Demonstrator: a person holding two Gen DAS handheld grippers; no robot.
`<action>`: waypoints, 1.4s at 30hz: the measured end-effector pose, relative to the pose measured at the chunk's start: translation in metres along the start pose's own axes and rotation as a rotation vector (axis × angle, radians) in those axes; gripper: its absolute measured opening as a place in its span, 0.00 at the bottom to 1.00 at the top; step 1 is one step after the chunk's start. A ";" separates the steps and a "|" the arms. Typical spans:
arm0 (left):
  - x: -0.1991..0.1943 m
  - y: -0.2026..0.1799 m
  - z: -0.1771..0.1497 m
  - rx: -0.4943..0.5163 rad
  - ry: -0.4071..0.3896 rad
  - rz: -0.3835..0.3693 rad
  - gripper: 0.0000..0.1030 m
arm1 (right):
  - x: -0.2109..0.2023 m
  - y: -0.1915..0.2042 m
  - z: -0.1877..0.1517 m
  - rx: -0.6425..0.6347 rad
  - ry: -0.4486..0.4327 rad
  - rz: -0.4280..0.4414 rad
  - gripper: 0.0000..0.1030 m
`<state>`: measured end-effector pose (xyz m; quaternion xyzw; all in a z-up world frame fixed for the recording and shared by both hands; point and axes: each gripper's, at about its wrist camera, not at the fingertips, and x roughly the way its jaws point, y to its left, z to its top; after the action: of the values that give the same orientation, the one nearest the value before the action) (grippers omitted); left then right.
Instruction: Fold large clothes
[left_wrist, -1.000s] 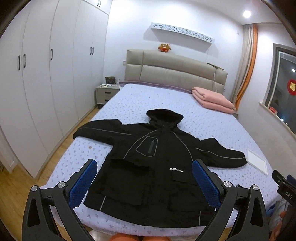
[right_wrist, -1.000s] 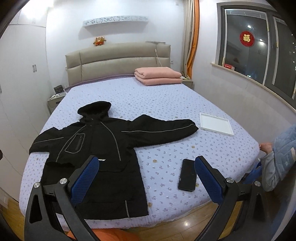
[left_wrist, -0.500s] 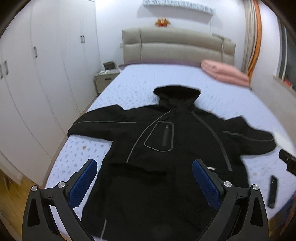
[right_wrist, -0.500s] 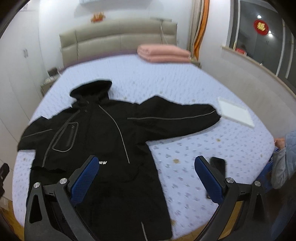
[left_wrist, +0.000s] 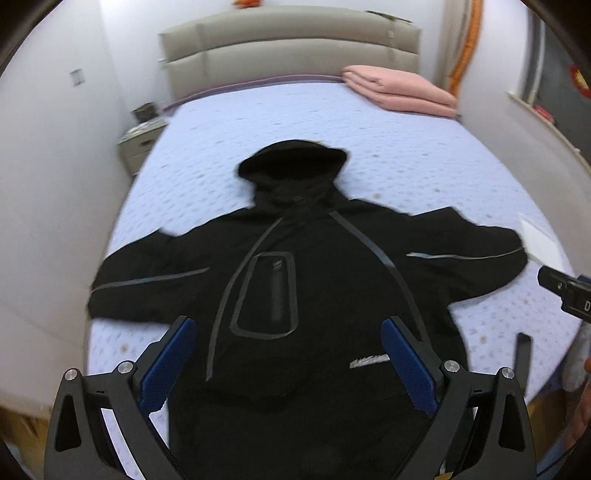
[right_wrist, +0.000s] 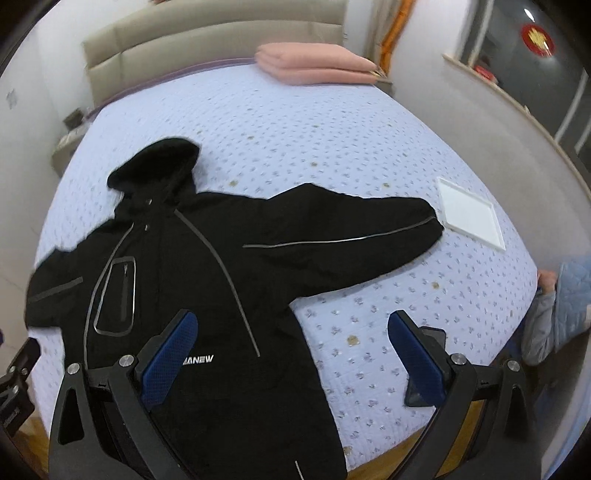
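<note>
A black hooded jacket (left_wrist: 317, 280) lies spread flat, front up, on the lilac bed (left_wrist: 388, 140), hood toward the headboard and both sleeves out sideways. It also shows in the right wrist view (right_wrist: 207, 266), its right sleeve (right_wrist: 354, 236) stretched toward a white tray. My left gripper (left_wrist: 288, 362) is open and empty above the jacket's chest and lower body. My right gripper (right_wrist: 291, 362) is open and empty above the jacket's right side and the bare bedspread (right_wrist: 332, 122).
A folded pink blanket (left_wrist: 399, 88) lies by the headboard. A flat white tray (right_wrist: 469, 214) sits near the sleeve end. A dark phone (left_wrist: 522, 354) lies at the bed's right edge. A person in light blue (right_wrist: 565, 306) is beside the bed. A nightstand (left_wrist: 140, 140) stands at the left.
Both grippers have moved forward and lower over the bed, so the jacket fills more of each view. The jacket has not moved. Both grippers stay open.
</note>
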<state>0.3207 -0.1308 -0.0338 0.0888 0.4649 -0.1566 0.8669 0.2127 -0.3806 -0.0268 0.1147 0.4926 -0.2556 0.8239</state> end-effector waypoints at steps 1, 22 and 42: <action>0.004 -0.008 0.009 0.010 0.003 -0.026 0.97 | 0.001 -0.013 0.005 0.025 0.005 0.003 1.00; 0.210 -0.249 0.060 0.049 0.130 -0.003 0.97 | 0.259 -0.291 0.066 0.270 0.110 0.016 0.98; 0.300 -0.319 0.069 0.125 0.209 -0.068 0.97 | 0.333 -0.378 0.108 0.396 0.052 0.197 0.20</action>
<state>0.4167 -0.5062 -0.2487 0.1429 0.5449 -0.2046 0.8005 0.2204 -0.8492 -0.2404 0.3286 0.4401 -0.2624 0.7934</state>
